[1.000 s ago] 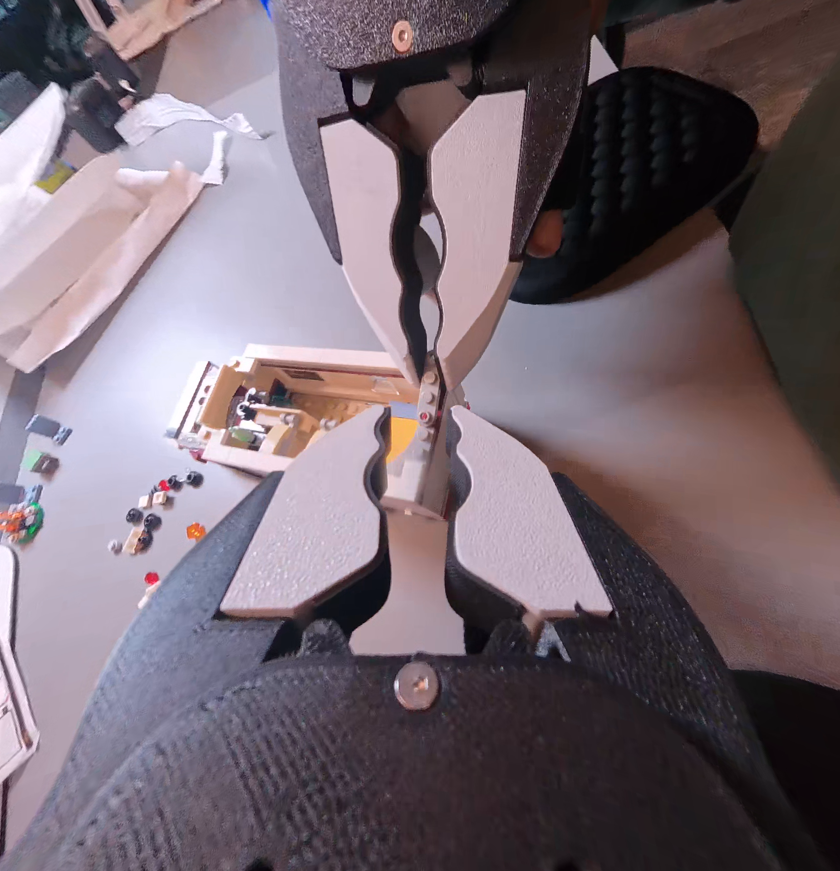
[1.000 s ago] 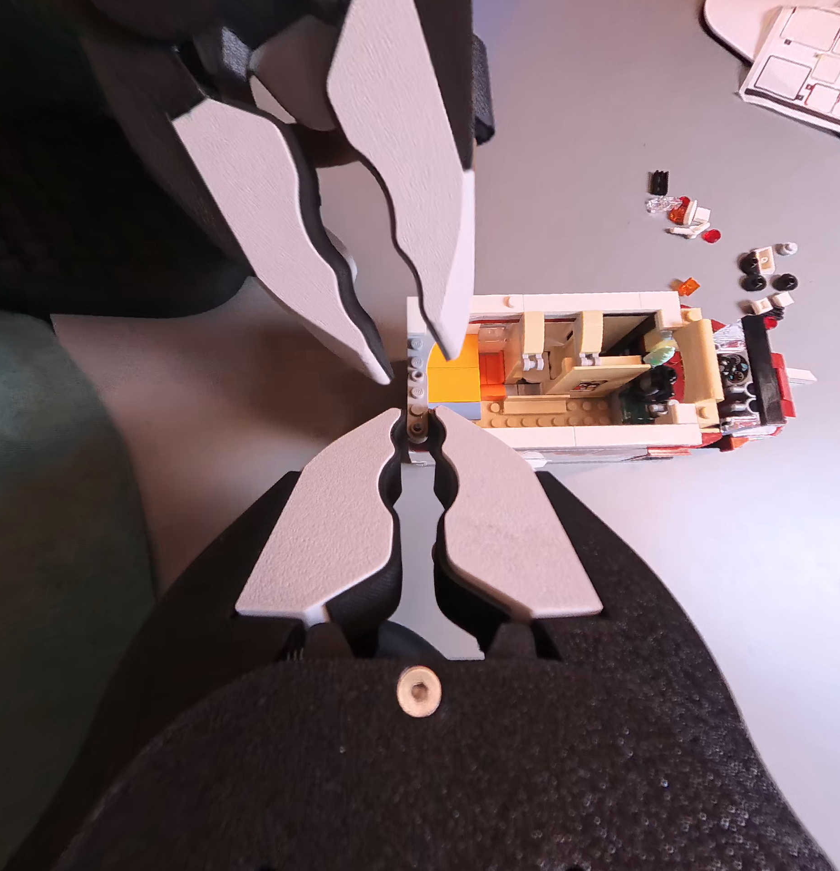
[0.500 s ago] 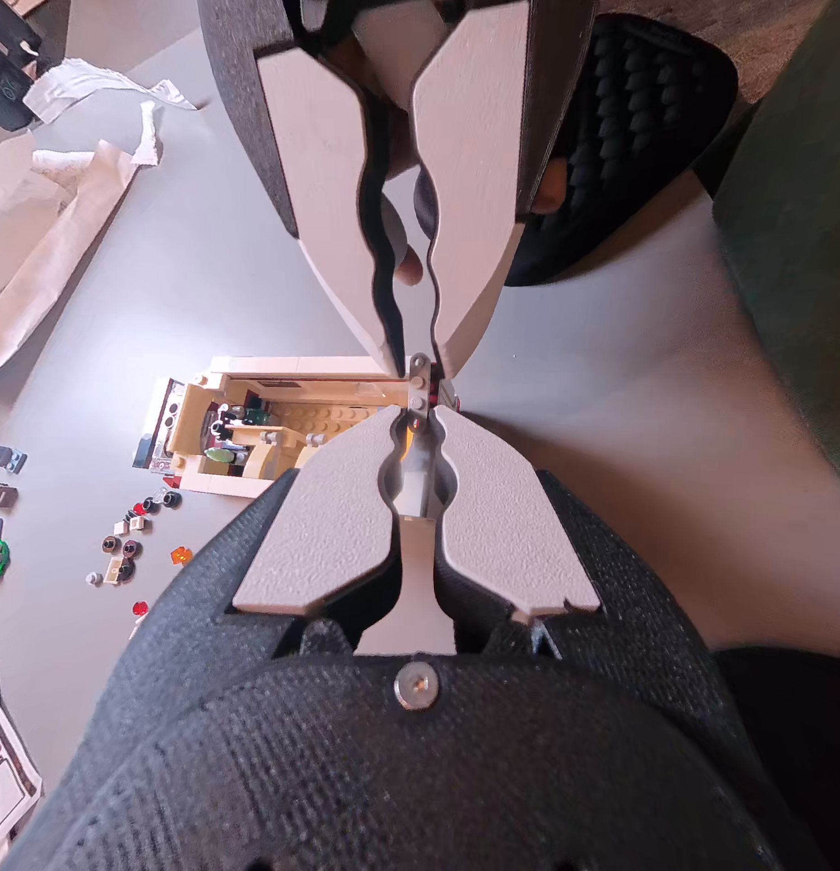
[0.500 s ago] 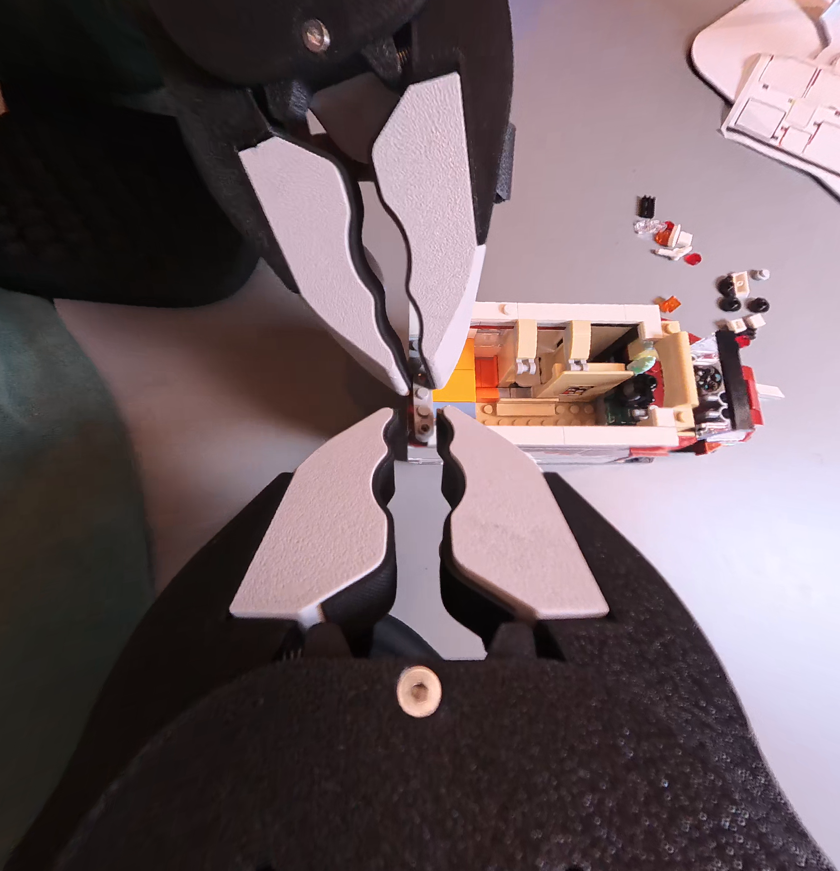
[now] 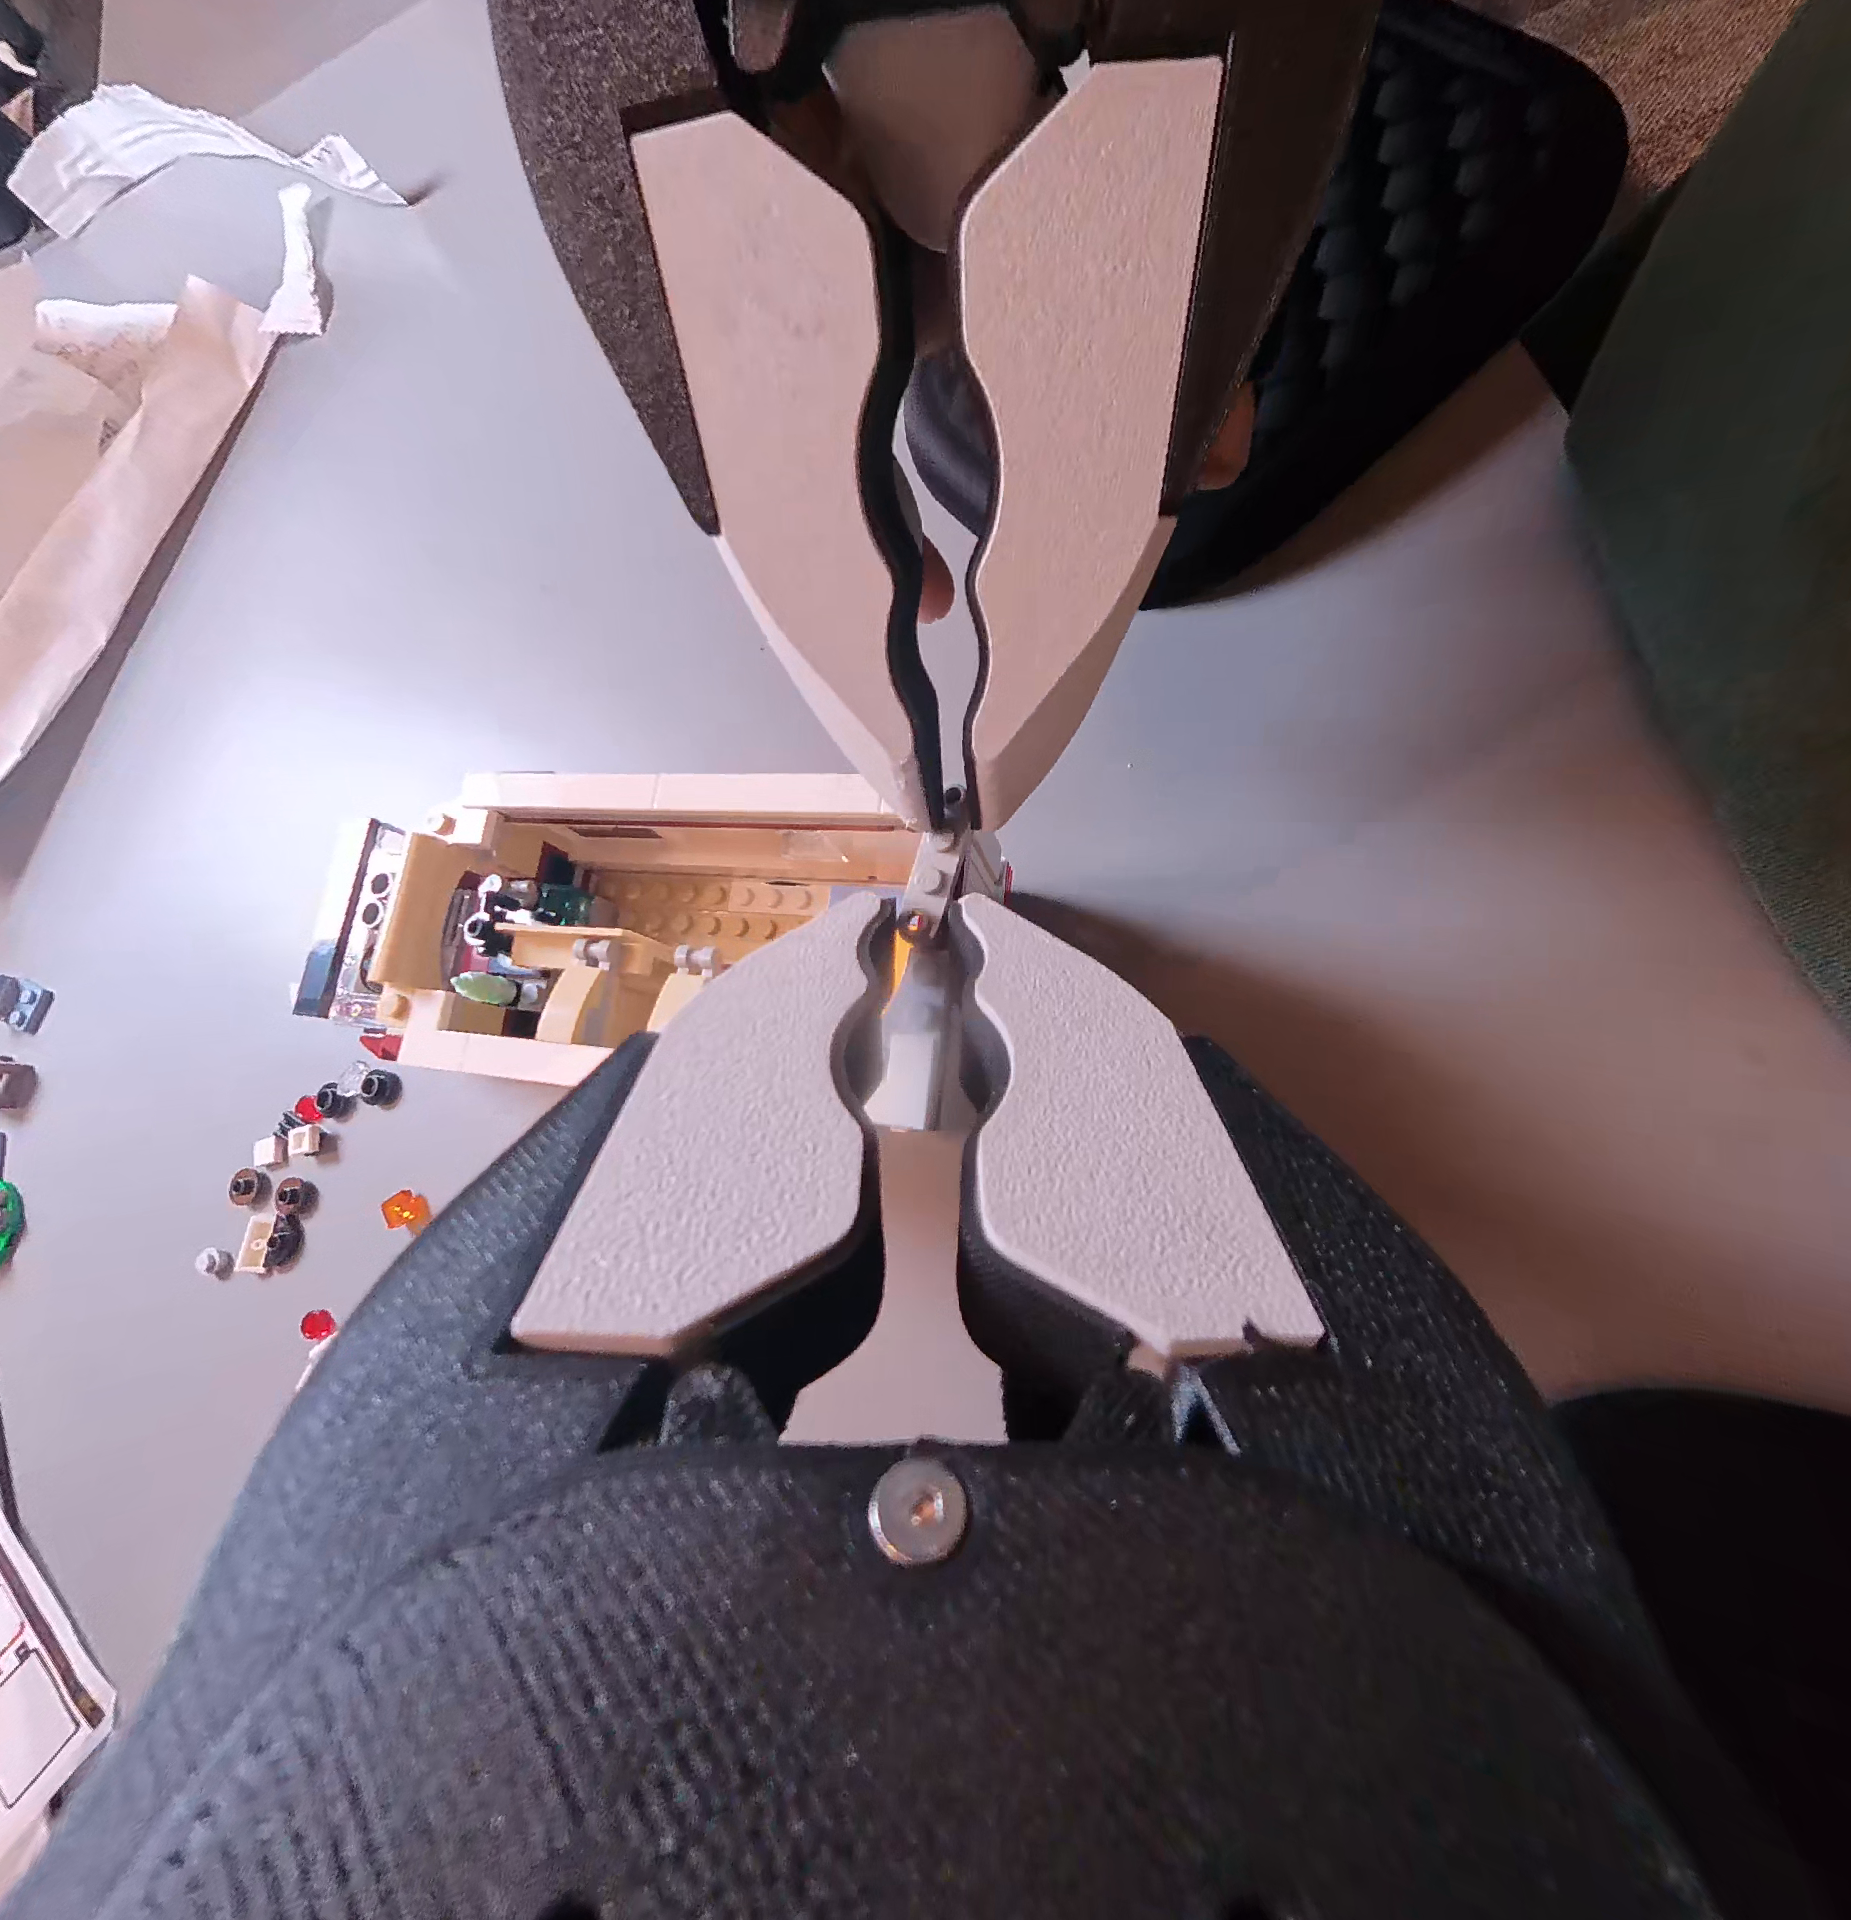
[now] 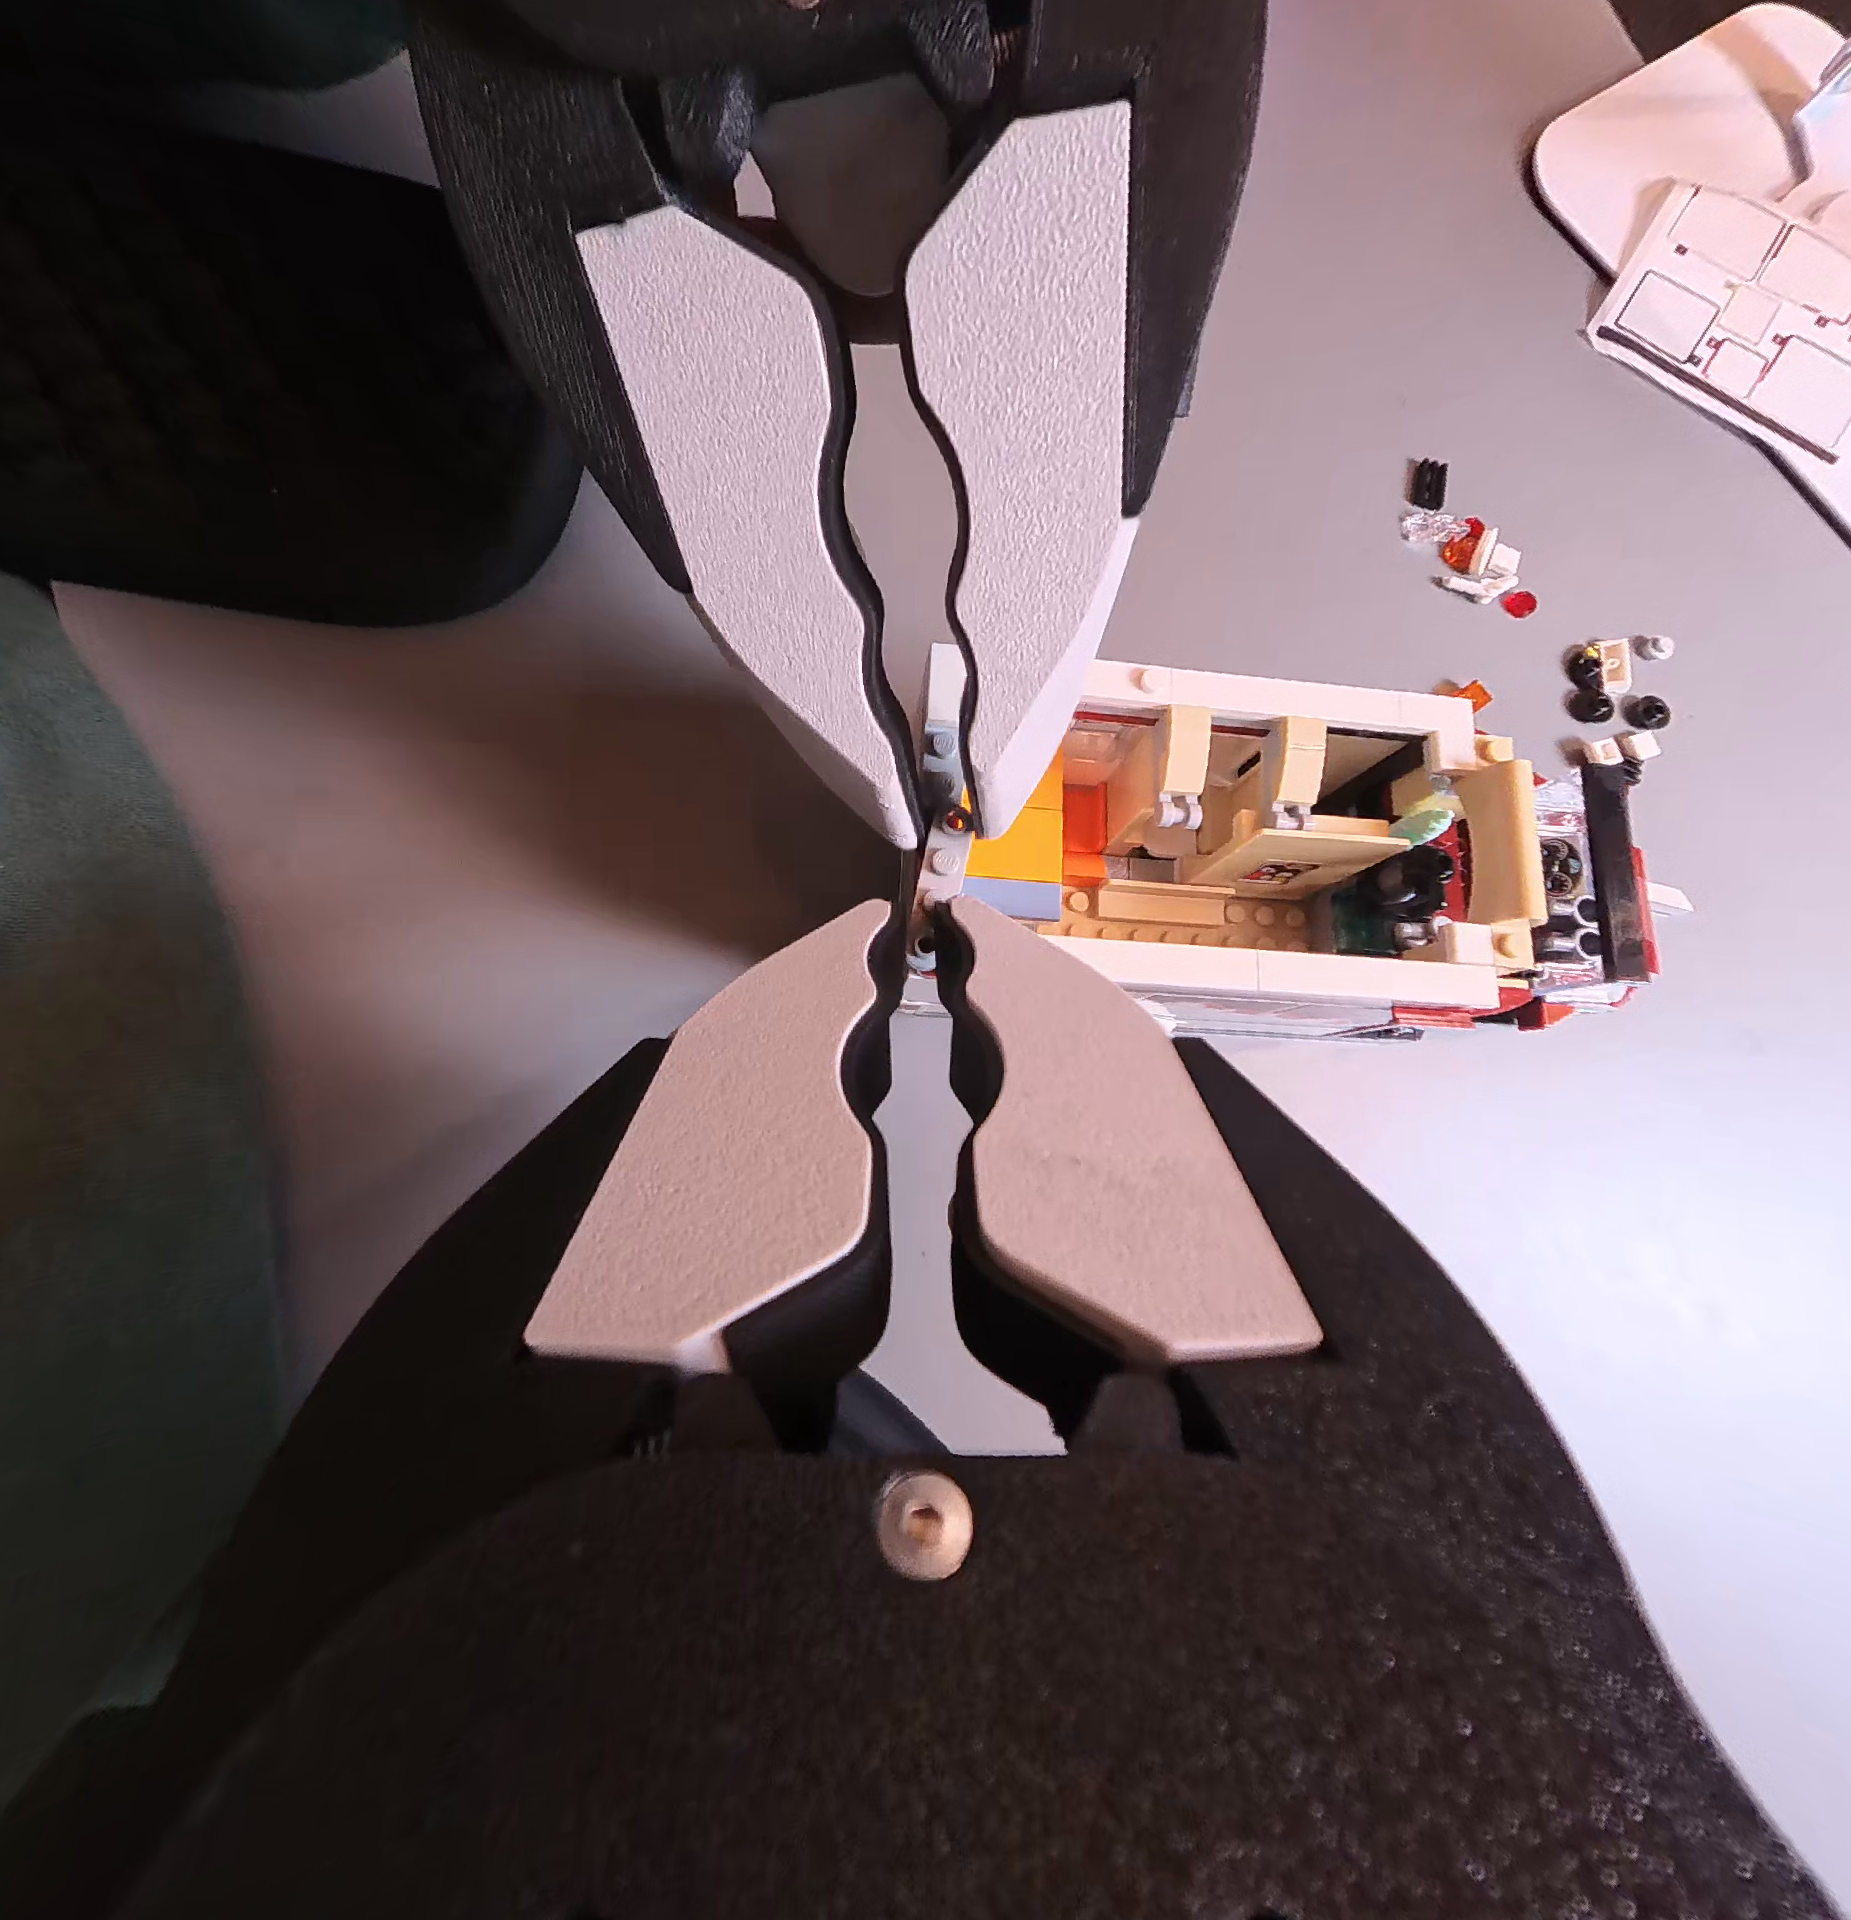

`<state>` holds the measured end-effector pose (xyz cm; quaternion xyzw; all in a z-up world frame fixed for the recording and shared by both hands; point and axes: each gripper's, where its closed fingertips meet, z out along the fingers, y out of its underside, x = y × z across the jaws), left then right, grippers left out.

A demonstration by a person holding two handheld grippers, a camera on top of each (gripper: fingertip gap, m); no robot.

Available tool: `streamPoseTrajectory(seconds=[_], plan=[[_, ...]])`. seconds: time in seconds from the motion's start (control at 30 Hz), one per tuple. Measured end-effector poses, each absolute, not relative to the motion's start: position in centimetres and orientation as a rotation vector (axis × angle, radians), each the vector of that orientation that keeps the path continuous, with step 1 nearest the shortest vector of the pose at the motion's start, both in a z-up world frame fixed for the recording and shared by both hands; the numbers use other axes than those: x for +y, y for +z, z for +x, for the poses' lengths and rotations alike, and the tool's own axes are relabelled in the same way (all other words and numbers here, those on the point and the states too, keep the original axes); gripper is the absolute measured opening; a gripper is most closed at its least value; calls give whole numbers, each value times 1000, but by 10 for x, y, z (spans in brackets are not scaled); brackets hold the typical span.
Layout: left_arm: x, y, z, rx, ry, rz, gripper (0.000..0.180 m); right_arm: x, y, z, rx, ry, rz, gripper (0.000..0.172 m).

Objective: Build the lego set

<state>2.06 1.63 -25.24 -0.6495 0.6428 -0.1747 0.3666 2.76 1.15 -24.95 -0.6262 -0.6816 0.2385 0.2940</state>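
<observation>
A narrow grey studded plate (image 5: 936,868) carrying a tiny red stud hangs between my two grippers, which meet tip to tip. My left gripper (image 5: 919,914) is shut on one end of it. My right gripper (image 6: 926,920) is shut on the other end; it comes in from above in the left wrist view (image 5: 942,805). The plate (image 6: 947,862) lies across the rear end of an open-topped white and tan toy brick van (image 6: 1264,831). I cannot tell whether it touches the van. The van (image 5: 609,914) lies on the grey table (image 5: 485,520).
Small loose bricks (image 5: 287,1174) lie beside the van, and also show in the right wrist view (image 6: 1617,696). A printed sheet (image 6: 1752,322) and a white tray (image 6: 1669,125) are at the far right. Torn white paper bags (image 5: 90,416) lie far left. A dark chair (image 5: 1420,260) stands past the table edge. Less than 4 cm separates the two grippers' tips.
My left jaws closed from a wider gap onto the grey plate. My right jaws opened a little, then pinched the plate's end again. Both grippers drew closer together.
</observation>
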Motion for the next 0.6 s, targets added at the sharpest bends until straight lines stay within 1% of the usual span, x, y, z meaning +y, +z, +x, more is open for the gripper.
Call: streamPoseTrajectory(seconds=[0.6], plan=[[14, -252, 22, 1632, -459, -1692, 7, 13, -251, 29, -1870, 563, -1658, 4]])
